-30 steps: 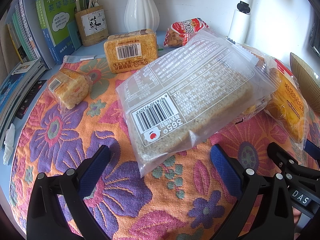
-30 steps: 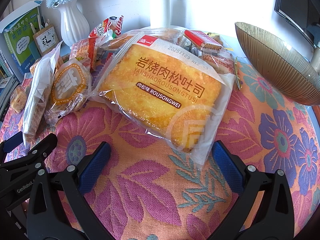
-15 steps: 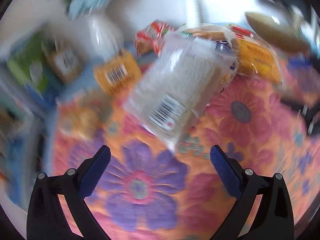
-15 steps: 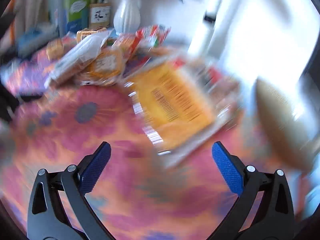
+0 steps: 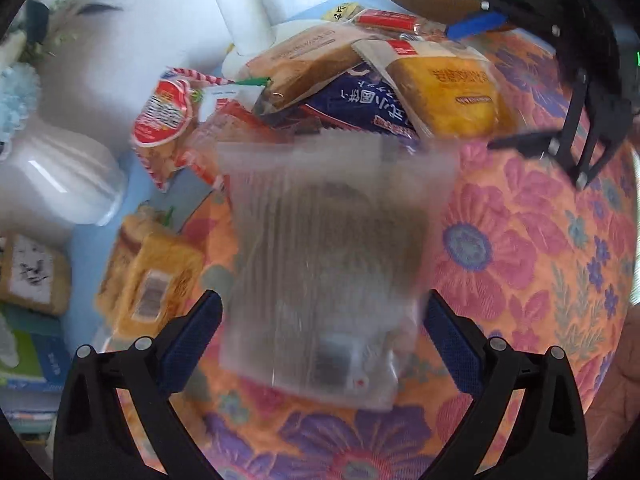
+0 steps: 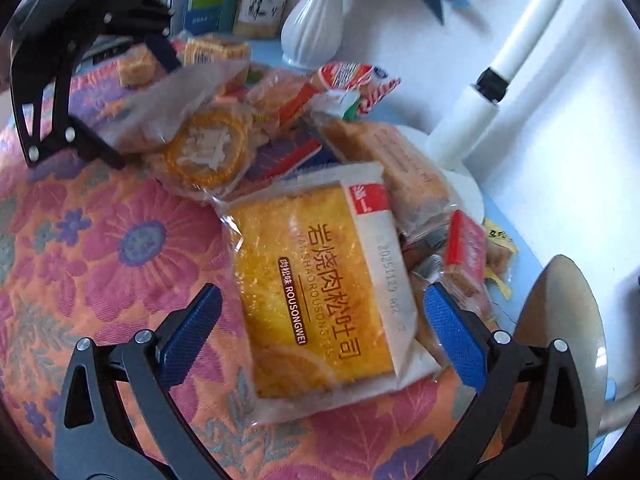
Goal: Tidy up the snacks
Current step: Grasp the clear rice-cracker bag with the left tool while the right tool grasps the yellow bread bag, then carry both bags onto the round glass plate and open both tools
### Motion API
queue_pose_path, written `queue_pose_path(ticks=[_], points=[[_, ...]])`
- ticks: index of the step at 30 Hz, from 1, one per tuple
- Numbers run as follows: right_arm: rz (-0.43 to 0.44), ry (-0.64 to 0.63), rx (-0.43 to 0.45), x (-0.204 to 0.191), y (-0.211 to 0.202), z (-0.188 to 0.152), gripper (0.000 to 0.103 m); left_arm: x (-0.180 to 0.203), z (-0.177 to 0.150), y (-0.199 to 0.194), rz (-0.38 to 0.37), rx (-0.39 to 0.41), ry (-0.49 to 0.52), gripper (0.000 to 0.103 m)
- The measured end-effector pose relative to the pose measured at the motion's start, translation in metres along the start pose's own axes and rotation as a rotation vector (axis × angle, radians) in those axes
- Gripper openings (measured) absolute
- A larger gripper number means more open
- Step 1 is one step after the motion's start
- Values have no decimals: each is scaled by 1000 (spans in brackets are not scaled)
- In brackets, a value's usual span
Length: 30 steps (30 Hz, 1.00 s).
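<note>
A clear bag of brown sliced bread [image 5: 328, 272], blurred by motion, lies on the floral cloth between the spread fingers of my left gripper [image 5: 322, 332], which is open. A yellow meat-floss toast pack [image 6: 320, 292] lies between the fingers of my right gripper [image 6: 320, 332], also open and not closed on it. The toast pack [image 5: 448, 96] also shows in the left wrist view, with the right gripper [image 5: 500, 84] over it. Behind sits a heap of snacks: a round cake [image 6: 208, 148], a red-white packet [image 5: 164, 120], a brown bread pack [image 5: 308, 60].
A gold bowl [image 6: 560, 340] stands right of the toast pack. A white vase [image 6: 316, 28] and a white lamp post [image 6: 480, 120] stand behind the heap. An orange cake pack [image 5: 152, 276] lies left of the bread bag, with books beyond.
Both grippers have swung and come closer to the snacks. The bread bag now sits between the left fingers, the toast pack between the right fingers. Both stay open.
</note>
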State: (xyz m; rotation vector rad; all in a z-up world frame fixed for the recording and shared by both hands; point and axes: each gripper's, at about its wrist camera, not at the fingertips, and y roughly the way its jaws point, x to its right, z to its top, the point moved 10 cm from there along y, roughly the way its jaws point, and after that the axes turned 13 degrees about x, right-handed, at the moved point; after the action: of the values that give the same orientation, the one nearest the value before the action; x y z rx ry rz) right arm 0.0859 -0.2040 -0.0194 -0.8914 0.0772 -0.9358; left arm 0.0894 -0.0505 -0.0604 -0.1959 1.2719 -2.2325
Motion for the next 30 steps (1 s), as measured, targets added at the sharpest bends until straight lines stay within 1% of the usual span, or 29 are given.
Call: queue_pose_path(ticks=[1,2,3,4,5,6,7,9,10,12,14,16,18,19,20,21,24,26,30], points=[[-2,-14,-30,0,10,-6,100,-1,-1,7,-17,-5,-14,98],[1,-14,-42,-1,15,-8,100,-3,0,12,-21,-9,-26,98],[17,17,-37,1,19,-9,100,-4,0,18,-24,-11,-44,98],[25,51,-23,2,20,-6,97,-7,0,23,-30,-9,-95,93],[25,101,-9,6,19,-5,93,-7,0,24,-44,-1,-139,87],[27,148,13,9,15,-2,83,-6,0,23,-64,16,-184,78],[12,176,35,12,10,0,81,-7,-1,18,-49,45,-223,76],[-2,209,78,13,-1,1,80,-7,-4,11,-11,57,-234,74],[2,229,85,12,-4,-1,79,-3,-6,6,21,60,-233,74],[18,296,98,14,-10,-2,79,4,-8,-3,50,66,-238,74],[41,340,121,16,-19,-1,79,7,-10,-16,85,60,-271,73],[50,369,154,17,-31,6,79,6,-5,-24,114,66,-294,73],[56,396,191,21,-43,16,79,3,1,-43,125,82,-335,73],[59,409,208,20,-50,21,79,-5,-2,-49,130,89,-355,73],[64,427,227,25,-57,26,79,-8,2,-54,135,93,-364,73],[58,437,243,30,-63,31,79,-10,13,-53,145,100,-372,73],[15,449,265,47,-74,41,79,-17,37,-61,174,121,-404,74],[3,473,275,58,-82,44,79,-21,51,-63,196,129,-419,74],[-42,515,297,93,-97,52,79,-26,82,-59,194,141,-465,74]])
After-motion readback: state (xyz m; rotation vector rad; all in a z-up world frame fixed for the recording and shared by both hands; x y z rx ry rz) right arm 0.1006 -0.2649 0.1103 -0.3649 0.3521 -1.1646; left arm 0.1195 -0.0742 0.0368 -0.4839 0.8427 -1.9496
